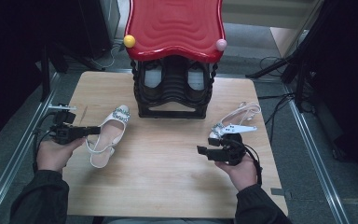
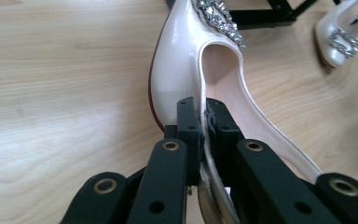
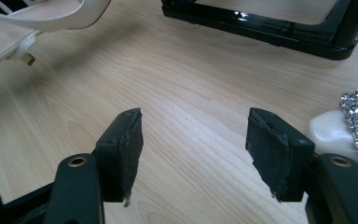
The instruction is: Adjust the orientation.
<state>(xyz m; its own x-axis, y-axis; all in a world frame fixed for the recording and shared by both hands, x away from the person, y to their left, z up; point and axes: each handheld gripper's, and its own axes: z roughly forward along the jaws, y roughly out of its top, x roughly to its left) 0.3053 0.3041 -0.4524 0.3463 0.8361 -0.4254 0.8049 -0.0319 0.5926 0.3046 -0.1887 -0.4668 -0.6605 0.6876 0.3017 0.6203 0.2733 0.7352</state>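
Observation:
A white slingback shoe (image 1: 108, 134) with a rhinestone buckle lies on the left of the wooden table (image 1: 168, 182). My left gripper (image 1: 94, 129) is shut on its side wall; the left gripper view has the pads (image 2: 189, 116) pinching the shoe's rim (image 2: 177, 60). The matching shoe (image 1: 237, 119) lies on the right of the table. Just in front of it, my right gripper (image 1: 200, 150) points left, open, with bare wood between its jaws (image 3: 193, 149). That shoe's buckled toe (image 3: 342, 128) sits beside the right jaw. The held shoe (image 3: 37, 18) appears farther off.
A black shoe rack (image 1: 171, 91) with a red wavy top (image 1: 175, 25) stands at the table's back middle; its base (image 3: 279, 28) lies ahead of my right gripper. Cables and metal rails run along the floor on both sides.

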